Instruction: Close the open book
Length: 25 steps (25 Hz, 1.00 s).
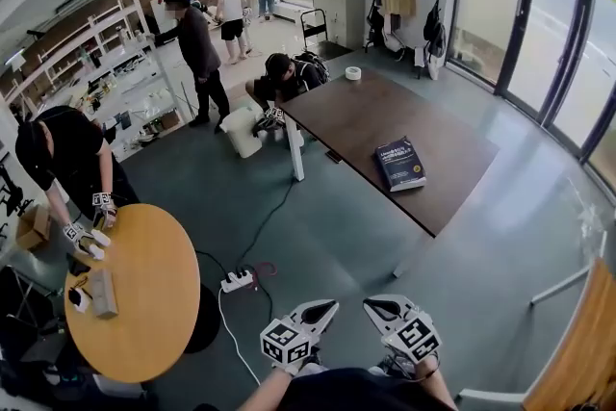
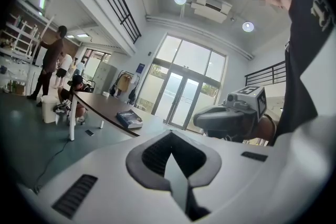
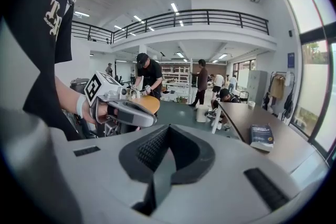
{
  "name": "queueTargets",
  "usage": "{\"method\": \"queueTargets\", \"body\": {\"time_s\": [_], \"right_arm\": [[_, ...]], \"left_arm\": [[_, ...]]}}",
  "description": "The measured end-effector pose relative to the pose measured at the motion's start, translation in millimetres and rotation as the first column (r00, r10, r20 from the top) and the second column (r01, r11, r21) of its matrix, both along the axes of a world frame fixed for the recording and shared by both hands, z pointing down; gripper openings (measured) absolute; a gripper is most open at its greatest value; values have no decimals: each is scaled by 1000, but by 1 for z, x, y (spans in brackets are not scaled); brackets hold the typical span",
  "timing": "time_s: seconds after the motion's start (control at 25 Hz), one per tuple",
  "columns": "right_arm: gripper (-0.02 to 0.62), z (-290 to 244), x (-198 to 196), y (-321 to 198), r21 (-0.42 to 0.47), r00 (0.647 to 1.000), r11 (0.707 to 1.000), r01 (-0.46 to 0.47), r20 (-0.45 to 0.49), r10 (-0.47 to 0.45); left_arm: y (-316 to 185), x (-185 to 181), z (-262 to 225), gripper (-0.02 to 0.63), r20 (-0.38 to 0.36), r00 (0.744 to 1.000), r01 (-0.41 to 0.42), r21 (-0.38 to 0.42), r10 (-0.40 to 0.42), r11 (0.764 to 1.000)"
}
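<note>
Brown tabletop on grey floor, dark blue book lying closed on it, left tongs and right tongs both pressed together, empty, well apart from book

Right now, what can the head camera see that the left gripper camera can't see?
Only the head view shows the round wooden table and the white power strip. Only the left gripper view shows the ceiling air unit and a close look at the left gripper, whose jaws are together with nothing between them. Both views show the book lying on the dark table, and the right gripper.
</note>
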State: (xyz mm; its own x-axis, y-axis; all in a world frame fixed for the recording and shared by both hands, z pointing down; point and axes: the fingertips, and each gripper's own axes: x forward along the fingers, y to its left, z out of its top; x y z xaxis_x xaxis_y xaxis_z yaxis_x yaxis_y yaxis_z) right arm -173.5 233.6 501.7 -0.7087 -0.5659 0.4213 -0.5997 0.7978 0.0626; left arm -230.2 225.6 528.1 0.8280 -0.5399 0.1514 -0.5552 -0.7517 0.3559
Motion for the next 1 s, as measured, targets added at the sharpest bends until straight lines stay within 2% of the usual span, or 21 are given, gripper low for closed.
{"method": "queueTargets", "body": {"time_s": [0.28,0.56,0.72,1.0], "right_arm": [[-14,9,79,-1,-10,996,996,-87,-14,87],[-14,8,151,16,-16,977,977,-213,-4,213],[-14,9,170,24,-16,965,965,-261,9,261],[-13,12,177,39,-19,959,959,-283,10,283]], "left_arm": [[4,72,-4,5,-8,998,-65,11,65,998],[15,126,-8,5,22,987,-157,24,157,987],[19,142,-11,5,35,980,-197,30,195,980],[31,157,-10,5,43,971,-237,25,236,971]]}}
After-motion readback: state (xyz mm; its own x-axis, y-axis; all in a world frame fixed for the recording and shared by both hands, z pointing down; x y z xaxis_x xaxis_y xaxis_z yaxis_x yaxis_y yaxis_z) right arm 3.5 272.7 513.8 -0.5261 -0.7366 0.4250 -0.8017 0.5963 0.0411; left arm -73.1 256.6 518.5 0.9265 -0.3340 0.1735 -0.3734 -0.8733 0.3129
